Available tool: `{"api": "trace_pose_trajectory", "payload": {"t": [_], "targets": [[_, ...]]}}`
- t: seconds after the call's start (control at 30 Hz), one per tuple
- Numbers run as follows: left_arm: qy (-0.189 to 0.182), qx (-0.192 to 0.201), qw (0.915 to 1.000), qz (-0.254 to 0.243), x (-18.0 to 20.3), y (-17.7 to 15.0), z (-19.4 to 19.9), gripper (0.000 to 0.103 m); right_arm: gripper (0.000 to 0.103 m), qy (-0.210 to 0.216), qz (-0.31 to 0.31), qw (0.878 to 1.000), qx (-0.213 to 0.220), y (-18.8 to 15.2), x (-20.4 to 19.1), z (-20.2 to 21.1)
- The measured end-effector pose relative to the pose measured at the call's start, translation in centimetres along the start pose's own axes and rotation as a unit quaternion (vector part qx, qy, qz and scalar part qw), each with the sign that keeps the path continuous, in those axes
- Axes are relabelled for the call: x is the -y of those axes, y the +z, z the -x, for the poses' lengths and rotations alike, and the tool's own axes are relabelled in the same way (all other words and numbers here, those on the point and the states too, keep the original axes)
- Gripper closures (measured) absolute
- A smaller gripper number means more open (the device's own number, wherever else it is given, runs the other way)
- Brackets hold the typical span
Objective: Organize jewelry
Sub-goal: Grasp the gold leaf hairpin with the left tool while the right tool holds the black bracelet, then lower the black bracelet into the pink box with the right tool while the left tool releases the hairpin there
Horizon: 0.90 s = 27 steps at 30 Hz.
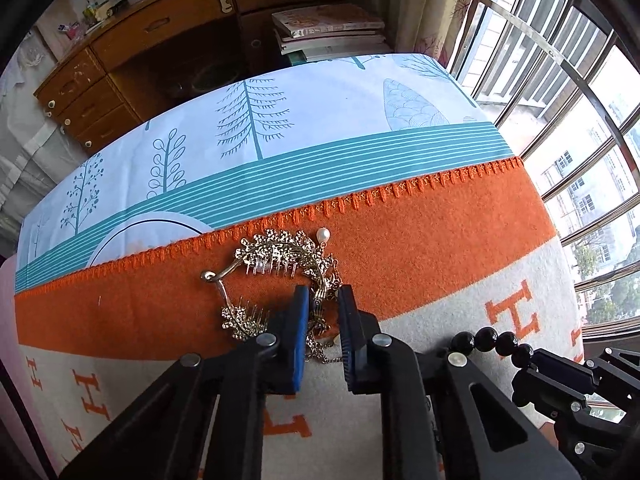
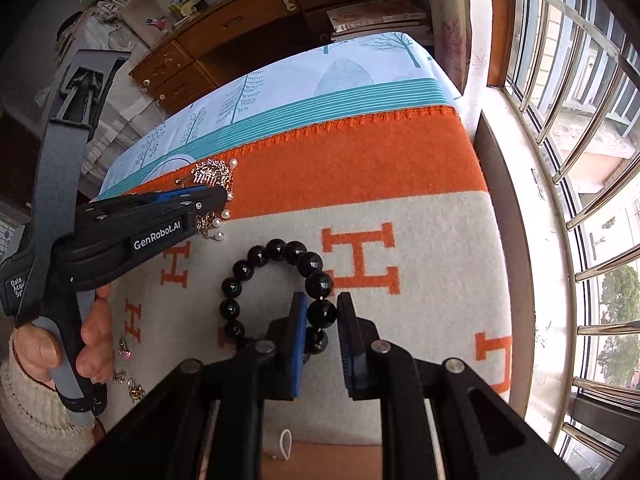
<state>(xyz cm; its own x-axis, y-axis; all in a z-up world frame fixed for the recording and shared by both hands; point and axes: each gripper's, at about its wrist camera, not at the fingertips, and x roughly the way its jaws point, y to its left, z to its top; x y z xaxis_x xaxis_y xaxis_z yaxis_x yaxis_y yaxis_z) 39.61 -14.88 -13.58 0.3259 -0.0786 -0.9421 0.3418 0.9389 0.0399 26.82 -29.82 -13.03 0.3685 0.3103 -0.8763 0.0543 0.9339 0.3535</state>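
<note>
A gold hair comb piece with leaf ornaments, a pearl and chains lies on the orange band of the blanket. My left gripper has its jaws closed around the gold chain of that piece; it also shows in the right wrist view. A black bead bracelet lies on the cream part of the blanket. My right gripper is shut on one black bead of it. The bracelet's beads also show in the left wrist view.
The orange and cream blanket covers the table over a tree-print cloth. Small earrings lie at the blanket's near left by the person's hand. A wooden desk and stacked books stand behind. Window bars run along the right.
</note>
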Motion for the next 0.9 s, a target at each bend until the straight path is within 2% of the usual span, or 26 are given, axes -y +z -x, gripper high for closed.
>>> {"api": "trace_pose_trajectory", "payload": {"t": [0.23, 0.37, 0.5, 0.6, 0.73, 0.9], "targets": [[-0.012, -0.013, 0.9996, 0.021, -1.5, -0.4, -0.5, 0.092, 0.088, 0.001, 0.0, 1.0, 0.001, -0.2, 0.1, 0.2], [-0.009, -0.006, 0.9997, 0.023, -1.6, -0.3, -0.6, 0.092, 0.088, -0.001, 0.0, 1.0, -0.001, -0.3, 0.0, -0.1], [-0.002, 0.005, 0.9999, 0.016, -1.2, -0.6, -0.5, 0.097, 0.088, 0.001, -0.002, 1.0, -0.005, -0.4, 0.0, -0.4], [0.002, 0.009, 0.9996, 0.028, -1.3, -1.0, -0.1, 0.098, 0.088, 0.01, -0.002, 1.0, 0.008, -0.5, -0.4, 0.4], [-0.003, 0.025, 0.9991, 0.034, -1.5, -2.0, 1.9, 0.098, 0.088, 0.025, 0.003, 0.999, 0.036, -0.6, -1.3, 2.7], [-0.012, 0.05, 0.9983, 0.028, -1.5, -4.1, 6.4, 0.098, 0.088, 0.046, 0.009, 0.996, 0.075, -1.5, -2.7, 6.6]]}}
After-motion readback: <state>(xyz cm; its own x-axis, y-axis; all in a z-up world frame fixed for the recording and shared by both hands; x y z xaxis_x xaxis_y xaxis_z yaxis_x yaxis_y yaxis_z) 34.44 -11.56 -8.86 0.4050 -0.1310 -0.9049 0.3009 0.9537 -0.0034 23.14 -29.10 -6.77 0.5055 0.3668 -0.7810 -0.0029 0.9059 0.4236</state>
